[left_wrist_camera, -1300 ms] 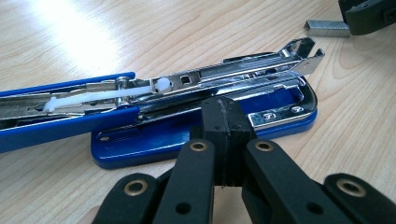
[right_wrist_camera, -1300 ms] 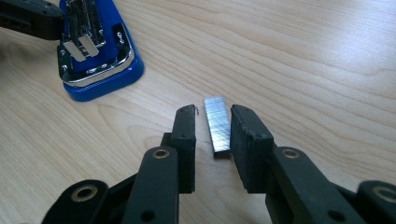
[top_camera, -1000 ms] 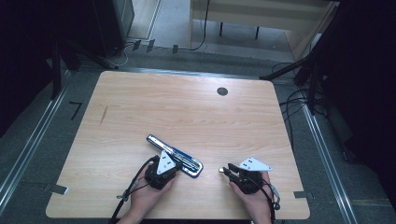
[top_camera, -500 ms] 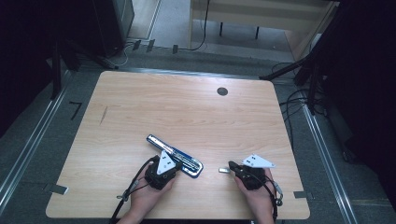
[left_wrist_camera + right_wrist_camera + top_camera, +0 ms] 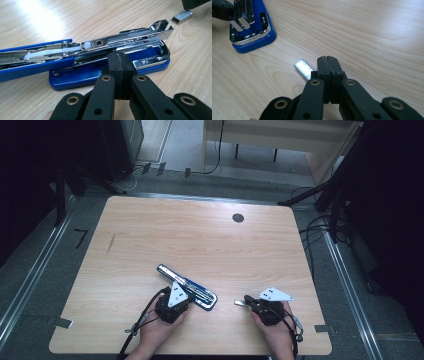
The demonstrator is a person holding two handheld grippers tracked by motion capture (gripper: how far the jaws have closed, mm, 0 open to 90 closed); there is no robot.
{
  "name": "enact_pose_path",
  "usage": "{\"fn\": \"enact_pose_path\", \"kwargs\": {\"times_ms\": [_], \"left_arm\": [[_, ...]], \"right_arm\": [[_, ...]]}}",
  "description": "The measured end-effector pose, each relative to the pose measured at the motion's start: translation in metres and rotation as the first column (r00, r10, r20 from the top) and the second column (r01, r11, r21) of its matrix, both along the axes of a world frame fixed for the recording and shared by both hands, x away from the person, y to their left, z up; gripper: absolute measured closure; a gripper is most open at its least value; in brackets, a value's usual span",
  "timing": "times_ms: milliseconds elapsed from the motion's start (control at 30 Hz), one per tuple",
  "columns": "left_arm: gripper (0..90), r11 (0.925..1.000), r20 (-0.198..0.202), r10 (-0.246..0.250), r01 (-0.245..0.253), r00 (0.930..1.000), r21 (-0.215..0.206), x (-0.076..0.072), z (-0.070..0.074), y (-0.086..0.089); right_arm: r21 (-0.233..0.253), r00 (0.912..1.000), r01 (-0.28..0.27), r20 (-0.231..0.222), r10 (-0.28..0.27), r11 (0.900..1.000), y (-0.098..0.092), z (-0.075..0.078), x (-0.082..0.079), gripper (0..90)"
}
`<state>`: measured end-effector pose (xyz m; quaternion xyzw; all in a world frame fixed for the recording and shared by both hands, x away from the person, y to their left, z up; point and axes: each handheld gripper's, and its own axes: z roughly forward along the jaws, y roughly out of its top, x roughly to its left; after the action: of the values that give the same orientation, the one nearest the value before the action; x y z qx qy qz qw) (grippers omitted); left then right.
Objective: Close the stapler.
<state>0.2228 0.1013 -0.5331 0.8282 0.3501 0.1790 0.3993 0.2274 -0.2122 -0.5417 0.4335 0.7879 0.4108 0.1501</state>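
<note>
Loading staples into opened stapler (image 5: 187,287), by the look of it; pickup step in hand, judged. Stapler low centre on table (image 5: 200,240), blue base flat, top arm swung back, metal magazine channel (image 5: 130,37) bared.

Left gripper (image 5: 171,306) at stapler's near side, jaws together, tip resting at or against blue base in left gripper view; clamped on nothing visible, contact not certain.

Right gripper (image 5: 248,301) right of stapler, well apart from it. Jaws together in right gripper view, staple strip (image 5: 304,68) lying flat just left of tip, beside it, not gripped. Same strip (image 5: 182,16) seen beyond stapler's front end.

Next, probably: parting right jaws, straddling strip across its narrow width, closing gently. Then carrying to channel, legs down, aligned lengthwise. Left likely needed to steady base.
</note>
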Motion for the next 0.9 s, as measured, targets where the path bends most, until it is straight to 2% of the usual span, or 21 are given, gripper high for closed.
{"fn": "enact_pose_path", "kwargs": {"times_ms": [300,367,400,433,533,600,900], "left_arm": [[90.0,1.0,0.0,0.001,-0.001,1.0,0.002,0.0,0.0,0.0],[90.0,1.0,0.001,0.001,-0.001,1.0,0.0,0.0,0.0,0.0],[90.0,1.0,0.0,0.0,0.0,1.0,0.001,0.0,0.0,0.0],[90.0,1.0,0.0,0.0,0.0,1.0,0.001,0.0,0.0,0.0],[90.0,1.0,0.0,0.0,0.0,1.0,0.0,0.0,0.0,0.0],[90.0,1.0,0.001,0.001,-0.001,1.0,0.001,0.0,0.0,0.0],[90.0,1.0,0.0,-0.001,0.001,1.0,0.001,0.0,0.0,0.0]], "right_arm": [[-0.002,0.9999,-0.015,-0.004,0.015,1.0,0.002,0.0,-0.005,90.0],[0.011,0.9999,-0.01,-0.005,0.01,1.0,0.002,0.002,-0.007,90.0],[0.024,1.0,-0.003,-0.001,0.003,1.0,0.001,0.004,-0.01,85.5],[0.024,1.0,-0.003,-0.001,0.003,1.0,0.001,0.004,-0.01,85.5],[0.031,0.9999,-0.013,-0.005,0.013,0.999,0.003,0.004,-0.015,76.5],[0.007,0.9999,-0.014,-0.001,0.014,1.0,0.007,0.003,-0.016,72.0],[-0.011,0.9997,-0.024,0.003,0.024,1.0,0.013,-0.003,-0.013,69.6]]}}
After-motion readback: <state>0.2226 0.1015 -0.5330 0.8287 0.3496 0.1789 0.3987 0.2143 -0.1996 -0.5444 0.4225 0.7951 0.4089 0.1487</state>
